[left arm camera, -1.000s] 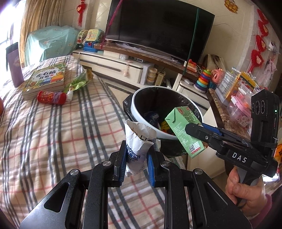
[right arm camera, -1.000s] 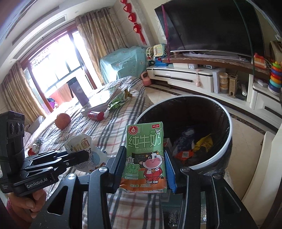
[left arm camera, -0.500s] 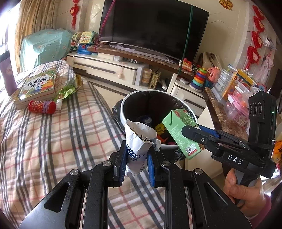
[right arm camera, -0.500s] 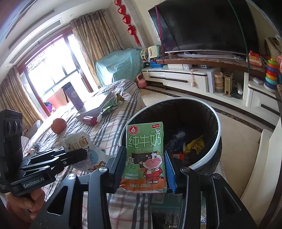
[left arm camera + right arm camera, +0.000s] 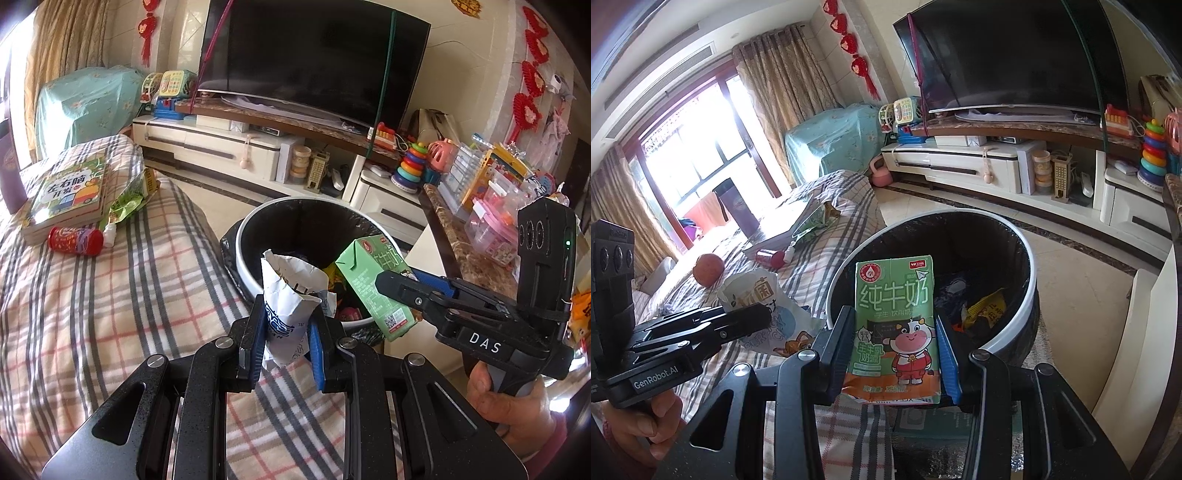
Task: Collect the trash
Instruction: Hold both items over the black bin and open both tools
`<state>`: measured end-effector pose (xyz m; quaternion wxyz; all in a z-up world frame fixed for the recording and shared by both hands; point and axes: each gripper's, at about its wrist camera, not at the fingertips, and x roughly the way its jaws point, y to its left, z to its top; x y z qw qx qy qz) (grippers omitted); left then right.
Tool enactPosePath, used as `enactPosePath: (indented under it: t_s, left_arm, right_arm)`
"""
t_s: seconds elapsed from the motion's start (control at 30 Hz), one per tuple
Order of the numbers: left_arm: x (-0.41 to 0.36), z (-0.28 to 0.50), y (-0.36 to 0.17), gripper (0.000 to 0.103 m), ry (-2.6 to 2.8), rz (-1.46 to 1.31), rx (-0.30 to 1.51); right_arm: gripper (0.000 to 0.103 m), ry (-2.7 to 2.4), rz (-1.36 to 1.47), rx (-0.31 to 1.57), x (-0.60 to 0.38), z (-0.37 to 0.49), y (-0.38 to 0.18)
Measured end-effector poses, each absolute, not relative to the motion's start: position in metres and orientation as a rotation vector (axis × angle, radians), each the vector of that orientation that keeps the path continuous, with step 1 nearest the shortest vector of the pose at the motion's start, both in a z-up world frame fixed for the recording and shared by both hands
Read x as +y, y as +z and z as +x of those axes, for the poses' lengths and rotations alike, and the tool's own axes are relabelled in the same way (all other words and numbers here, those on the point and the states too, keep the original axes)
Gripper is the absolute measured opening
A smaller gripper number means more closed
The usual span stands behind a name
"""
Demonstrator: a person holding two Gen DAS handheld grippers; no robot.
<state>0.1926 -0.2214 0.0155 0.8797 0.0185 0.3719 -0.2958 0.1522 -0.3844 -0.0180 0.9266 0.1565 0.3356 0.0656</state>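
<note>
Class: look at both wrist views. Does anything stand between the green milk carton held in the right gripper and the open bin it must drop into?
Nothing visible does. The milk carton sits clamped in the right gripper at the near rim of the bin, whose mouth is open. The left gripper holds its paper cup off to one side.

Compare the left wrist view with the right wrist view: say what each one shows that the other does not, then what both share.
Only the left wrist view shows the book's green cover face-on and the shelf of pink plastic boxes at far right.

Only the right wrist view shows the bright window, the orange fruit on the plaid cloth, and the cartoon cow on the carton's front.

Both show the bin, the television, the green milk carton clamped in the right hand-held gripper, and the crumpled white paper cup clamped in the left hand-held gripper.
</note>
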Motion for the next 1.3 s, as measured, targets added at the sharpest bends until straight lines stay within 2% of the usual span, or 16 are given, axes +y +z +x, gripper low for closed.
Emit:
enactPosePath:
  t_s: [1.3]
  left_arm:
    - [-0.252,0.215,0.024,0.019,-0.62,0.071,0.759]
  right_arm:
    - [0.042,0.114,0.303,0.691,-0.405,0.172,-0.011]
